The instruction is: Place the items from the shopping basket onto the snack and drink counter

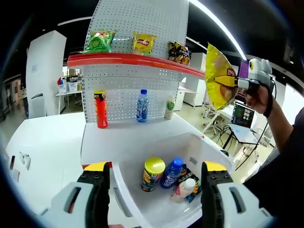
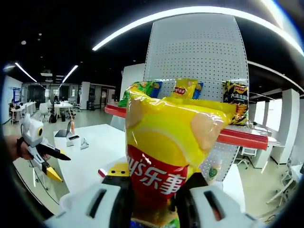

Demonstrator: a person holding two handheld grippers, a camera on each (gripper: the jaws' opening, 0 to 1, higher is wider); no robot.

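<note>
Right gripper [image 2: 152,202], jaws closed on the lower part of a yellow chip bag [image 2: 168,142], carries the bag upright in front of the display rack [image 2: 194,52]; the left gripper view shows the same bag [image 1: 219,76] raised to the right of the rack, level with the red shelf [image 1: 133,60]. Left gripper [image 1: 154,190], jaws apart and holding nothing, hangs over the near rim of the white basket [image 1: 209,142].

Display rack: a white pegboard back, a red upper shelf bearing a green bag [image 1: 99,40], a yellow bag [image 1: 144,43] and a dark bag [image 1: 179,52], and a white lower counter [image 1: 99,137] with a red can [image 1: 100,109], a blue bottle [image 1: 142,106] and a small pale bottle [image 1: 169,109].

Basket contents awaiting transfer: a yellow-lidded can [image 1: 153,174], a blue-capped bottle [image 1: 172,173], a small pink bottle [image 1: 183,189] and a dark packet [image 1: 187,176] beneath them.

Hazards, as judged: the bag is soft and held low, so it may sag or slip from the jaws. The upper shelf already carries three bags; pushing a fourth in could topple a neighbour off the red edge. The bag also blocks most of the right gripper view, which makes a blind placement likely.
</note>
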